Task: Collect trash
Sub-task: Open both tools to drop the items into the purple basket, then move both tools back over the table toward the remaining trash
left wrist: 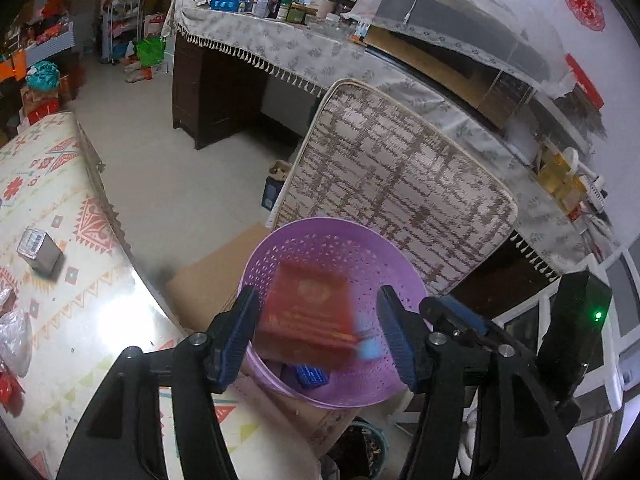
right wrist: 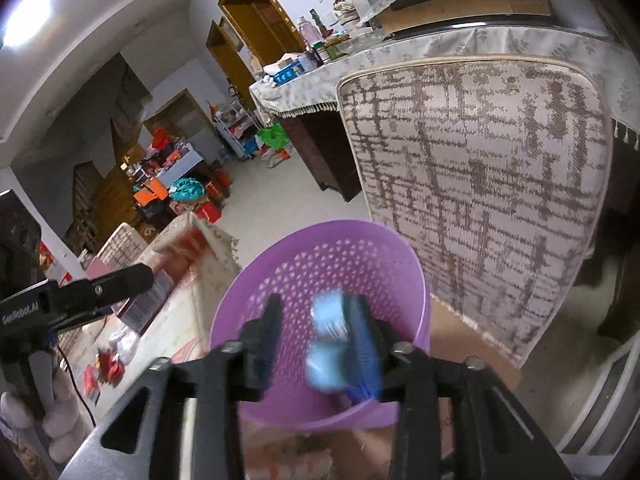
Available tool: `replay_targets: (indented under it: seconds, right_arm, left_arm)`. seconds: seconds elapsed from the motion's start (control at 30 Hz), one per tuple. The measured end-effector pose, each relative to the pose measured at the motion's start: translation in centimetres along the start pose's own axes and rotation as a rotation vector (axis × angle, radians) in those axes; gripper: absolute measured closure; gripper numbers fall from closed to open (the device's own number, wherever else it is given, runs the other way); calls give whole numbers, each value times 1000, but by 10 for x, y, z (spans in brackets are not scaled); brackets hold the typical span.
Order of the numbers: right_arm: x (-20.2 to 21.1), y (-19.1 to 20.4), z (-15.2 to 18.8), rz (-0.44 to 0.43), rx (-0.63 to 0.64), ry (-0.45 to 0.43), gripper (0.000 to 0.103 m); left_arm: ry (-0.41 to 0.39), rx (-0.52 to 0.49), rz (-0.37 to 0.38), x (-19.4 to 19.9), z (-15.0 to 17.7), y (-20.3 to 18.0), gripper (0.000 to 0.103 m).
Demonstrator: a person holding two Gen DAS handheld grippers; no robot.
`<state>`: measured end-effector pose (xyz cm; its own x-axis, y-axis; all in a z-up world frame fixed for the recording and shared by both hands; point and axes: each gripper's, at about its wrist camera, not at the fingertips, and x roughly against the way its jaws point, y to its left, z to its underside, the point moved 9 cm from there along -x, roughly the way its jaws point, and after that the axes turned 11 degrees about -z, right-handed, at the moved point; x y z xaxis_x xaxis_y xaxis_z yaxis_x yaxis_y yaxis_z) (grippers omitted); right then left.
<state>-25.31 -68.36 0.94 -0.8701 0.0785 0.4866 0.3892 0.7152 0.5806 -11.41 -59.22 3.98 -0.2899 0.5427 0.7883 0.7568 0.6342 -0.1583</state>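
A purple perforated basket (left wrist: 360, 256) stands beside the table, in front of an upright patterned cushion. My left gripper (left wrist: 316, 330) is open above it; a blurred red box (left wrist: 308, 316) sits between its fingers, apart from both, over the basket. A small blue piece (left wrist: 310, 376) lies in the basket bottom. In the right wrist view the same basket (right wrist: 280, 264) is below my right gripper (right wrist: 316, 340), which is open; a blurred light-blue item (right wrist: 326, 340) is by its right finger. The right gripper shows in the left view (left wrist: 460, 316).
A small grey box (left wrist: 38, 248) and a plastic bag (left wrist: 14, 340) lie on the patterned table (left wrist: 80, 320) at left. A patterned cushion (left wrist: 400, 184) leans behind the basket. A cardboard box (left wrist: 208, 276) sits under the basket. A cluttered sideboard (left wrist: 280, 40) stands behind.
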Motion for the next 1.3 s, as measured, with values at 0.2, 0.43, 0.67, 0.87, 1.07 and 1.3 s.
replay_targets:
  seconds: [0.2, 0.43, 0.67, 0.87, 1.07, 1.3]
  right_arm:
    - [7, 2, 7, -12, 2, -5, 38]
    - [17, 35, 27, -58, 54, -19, 32]
    - [-4, 108, 66, -207, 93, 41, 22]
    - [-60, 187, 126, -312, 163, 209, 20]
    - [-111, 254, 168, -386, 223, 319, 20]
    - [-154, 290, 193, -422, 230, 374, 20]
  left_arm:
    - [-7, 24, -40, 14, 19, 22, 29]
    - [-24, 42, -120, 51, 62, 62, 20]
    - [-23, 182, -199, 90, 113, 136, 20]
    - [-62, 262, -357, 132, 154, 215, 20]
    - [-86, 442, -531, 179, 191, 321, 20]
    - [-45, 674, -597, 193, 219, 435, 20]
